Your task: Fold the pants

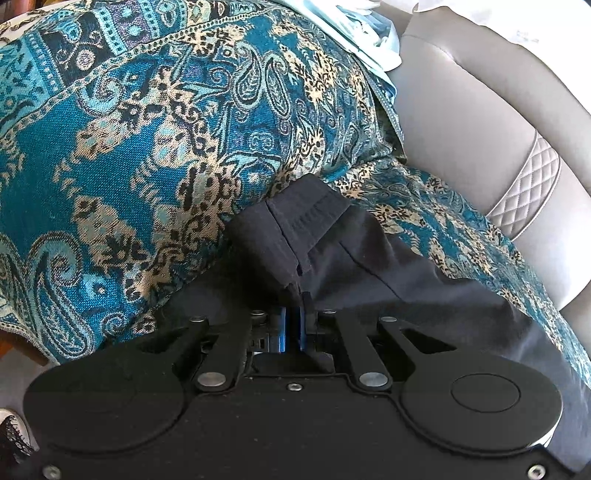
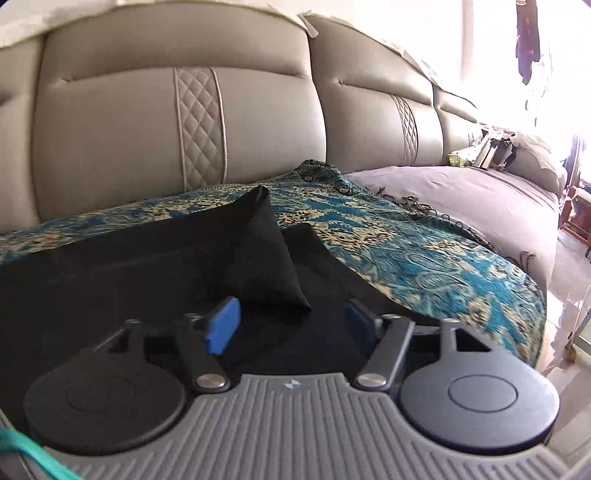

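Observation:
The black pants (image 1: 388, 269) lie on a blue paisley throw (image 1: 147, 129) over a sofa. My left gripper (image 1: 294, 295) is shut on the pants at a folded waistband edge (image 1: 295, 221), its blue pads pressed close with cloth between them. In the right wrist view the pants (image 2: 147, 258) spread flat over the throw (image 2: 406, 240), with one raised folded corner (image 2: 266, 236) in the middle. My right gripper (image 2: 291, 321) is open just above the pants, its blue pads (image 2: 221, 325) wide apart on either side of that fold's near tip.
The grey leather sofa back (image 2: 166, 110) stands behind the throw. A grey cover (image 2: 461, 192) lies on the seat to the right. Light cloth (image 1: 351, 29) is piled at the far end. Clutter (image 2: 491, 147) sits at the sofa's far right.

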Demonstrator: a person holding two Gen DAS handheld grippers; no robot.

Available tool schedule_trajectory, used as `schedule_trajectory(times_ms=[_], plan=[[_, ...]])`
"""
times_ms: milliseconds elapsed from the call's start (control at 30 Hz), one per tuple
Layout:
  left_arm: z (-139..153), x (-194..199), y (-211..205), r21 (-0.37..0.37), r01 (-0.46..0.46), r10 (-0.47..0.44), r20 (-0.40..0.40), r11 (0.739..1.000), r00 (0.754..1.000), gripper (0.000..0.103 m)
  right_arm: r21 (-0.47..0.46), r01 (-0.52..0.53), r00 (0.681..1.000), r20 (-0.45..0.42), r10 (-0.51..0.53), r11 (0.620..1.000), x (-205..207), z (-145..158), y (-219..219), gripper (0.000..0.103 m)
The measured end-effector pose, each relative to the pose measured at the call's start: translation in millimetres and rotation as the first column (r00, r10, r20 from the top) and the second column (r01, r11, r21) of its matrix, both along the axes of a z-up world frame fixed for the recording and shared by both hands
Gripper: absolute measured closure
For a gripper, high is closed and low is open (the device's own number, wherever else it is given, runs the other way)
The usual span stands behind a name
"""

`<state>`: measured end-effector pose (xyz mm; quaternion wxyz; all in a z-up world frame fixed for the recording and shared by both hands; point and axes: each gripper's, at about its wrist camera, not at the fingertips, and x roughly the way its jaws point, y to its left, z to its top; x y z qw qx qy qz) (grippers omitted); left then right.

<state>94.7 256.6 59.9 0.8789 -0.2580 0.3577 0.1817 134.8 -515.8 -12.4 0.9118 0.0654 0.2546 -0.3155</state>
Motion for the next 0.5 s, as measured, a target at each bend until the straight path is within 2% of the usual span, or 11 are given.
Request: schedule_trajectory(times_ms=[67, 167, 200, 300, 367, 500], plan=[[0, 1, 0, 0.005, -0.001, 0.001, -0.005, 1.0, 1.0, 0.097, 0.043, 0.024, 1.0, 0.001, -0.025, 0.999, 12, -5, -10, 0.022], [0, 4, -1, 0.014, -0.002, 0.003, -0.011, 1.0, 1.0, 0.097, 0.147, 0.05, 0.996, 0.067, -0.061, 0.988, 15, -6, -27, 0.076], [0, 5, -1, 0.017, -0.004, 0.004, -0.013, 1.0, 1.0, 0.097, 0.17, 0.077, 0.993, 0.072, -0.091, 0.982, 14, -4, -31, 0.097], [1, 8, 0, 0.019, -0.009, 0.009, -0.017, 1.0, 1.0, 0.097, 0.312, 0.117, 0.977, 0.137, -0.166, 0.943, -2, -3, -51, 0.098], [2, 9, 1, 0.024, -0.001, 0.001, -0.016, 1.0, 1.0, 0.097, 0.372, 0.137, 0.965, 0.157, -0.208, 0.918, -16, -3, -59, 0.098], [6, 10, 0, 0.035, 0.011, -0.01, -0.013, 0.999, 1.0, 0.097, 0.398, 0.15, 0.957, 0.173, -0.234, 0.905, -43, 1, -62, 0.098]])
